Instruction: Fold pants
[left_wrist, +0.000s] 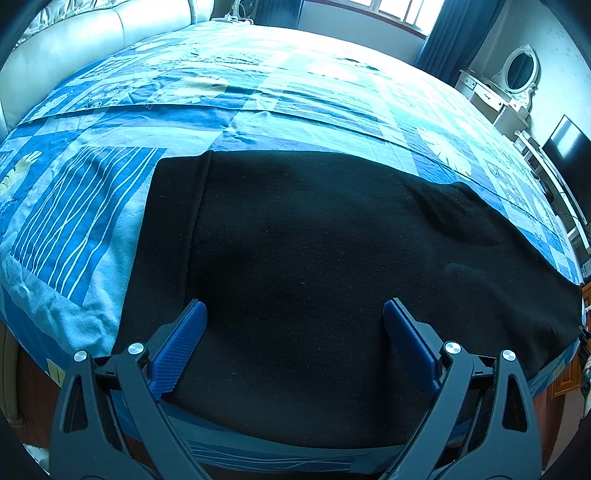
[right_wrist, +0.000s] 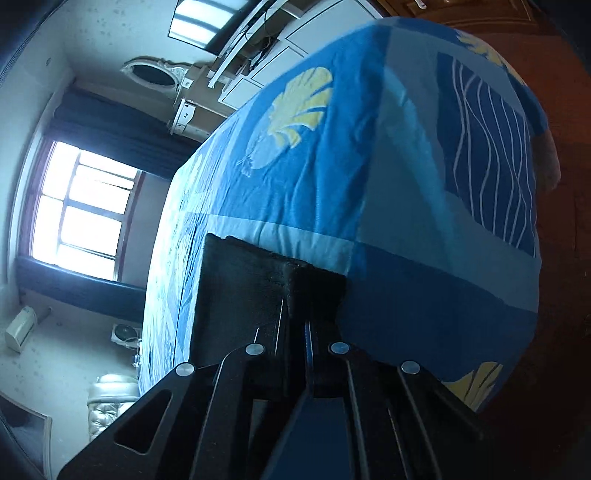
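Black pants lie flat on the blue patterned bedspread, reaching from near the bed's front edge toward the right. My left gripper is open, its blue pads just above the pants near the front edge, holding nothing. In the right wrist view, rolled sideways, my right gripper is shut on a folded edge of the black pants at the bed's edge.
The bedspread covers the whole bed. A padded headboard stands at the far left. A white dresser with an oval mirror and a dark TV stand at the right. A window is beyond the bed.
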